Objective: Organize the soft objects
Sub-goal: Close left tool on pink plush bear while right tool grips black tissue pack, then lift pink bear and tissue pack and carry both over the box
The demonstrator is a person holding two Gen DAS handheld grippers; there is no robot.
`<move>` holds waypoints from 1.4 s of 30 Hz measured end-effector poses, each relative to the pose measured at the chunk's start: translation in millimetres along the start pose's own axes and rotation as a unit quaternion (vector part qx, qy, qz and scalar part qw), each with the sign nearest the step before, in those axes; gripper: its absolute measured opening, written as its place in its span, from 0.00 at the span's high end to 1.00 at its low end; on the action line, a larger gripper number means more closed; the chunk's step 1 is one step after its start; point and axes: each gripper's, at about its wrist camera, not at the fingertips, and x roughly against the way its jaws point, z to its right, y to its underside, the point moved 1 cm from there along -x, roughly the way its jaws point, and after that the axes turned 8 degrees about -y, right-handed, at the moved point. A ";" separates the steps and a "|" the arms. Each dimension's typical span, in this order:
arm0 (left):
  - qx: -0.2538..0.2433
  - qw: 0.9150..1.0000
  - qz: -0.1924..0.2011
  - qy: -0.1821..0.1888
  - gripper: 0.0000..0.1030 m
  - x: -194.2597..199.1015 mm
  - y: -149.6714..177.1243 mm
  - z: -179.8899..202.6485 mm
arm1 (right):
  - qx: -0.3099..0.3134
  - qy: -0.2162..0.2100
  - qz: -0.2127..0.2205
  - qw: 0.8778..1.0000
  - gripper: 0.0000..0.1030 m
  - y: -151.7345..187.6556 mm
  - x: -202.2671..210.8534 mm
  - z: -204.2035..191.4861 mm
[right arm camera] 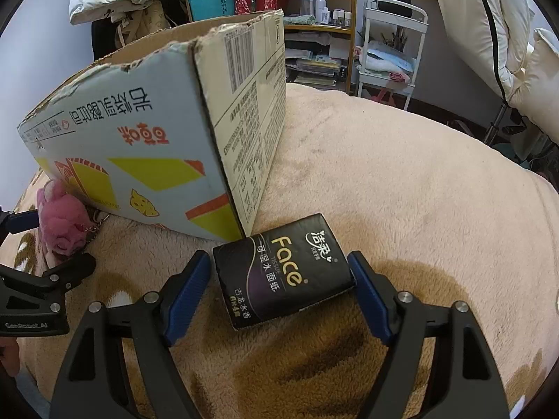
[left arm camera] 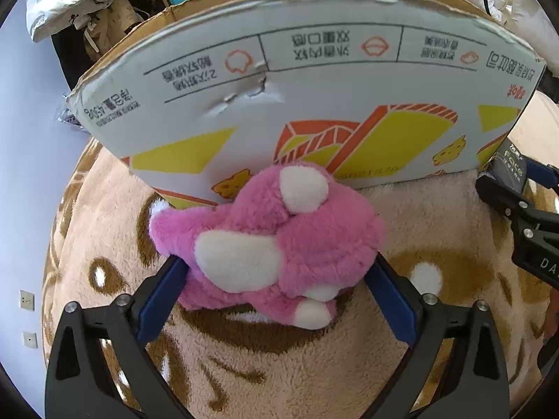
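Pink plush toy (left arm camera: 265, 241) lain on the beige fleece blanket (left arm camera: 436, 216) against the cardboard box (left arm camera: 314, 104), straddled by the left gripper (left arm camera: 279, 272), both pads touching its fur, black tissue pack (right arm camera: 283, 272) bracketed by the right gripper (right arm camera: 279, 272), one pad touching, the other apart.

Soft, even daylight, sharp focus at centre, strong fisheye bending and dark vignetted corners.
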 end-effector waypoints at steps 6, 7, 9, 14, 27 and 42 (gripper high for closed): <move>0.010 1.000 -0.005 0.006 0.19 1.4 -1.6 -5.4 | 0.003 0.005 0.003 1.000 0.22 0.7 2.3 -1.3; 0.012 1.000 -0.005 0.008 0.20 2.2 -1.7 -7.1 | 0.004 0.006 0.004 1.000 0.23 0.9 3.1 -1.8; 0.014 1.000 -0.003 0.011 0.21 2.6 -1.1 -9.6 | 0.002 0.005 0.003 1.000 0.23 0.7 3.8 -1.6; 0.022 1.000 -0.003 0.019 0.23 6.6 0.2 -13.4 | 0.002 0.001 0.004 1.000 0.24 0.2 6.2 -1.8; 0.058 0.998 0.007 0.020 0.31 12.4 4.0 -34.7 | 0.018 -0.008 0.003 1.000 0.24 5.6 15.2 -22.7; 0.088 0.994 0.046 0.042 0.40 48.2 10.7 -44.9 | 0.023 -0.015 0.013 1.000 0.24 11.6 34.6 -39.1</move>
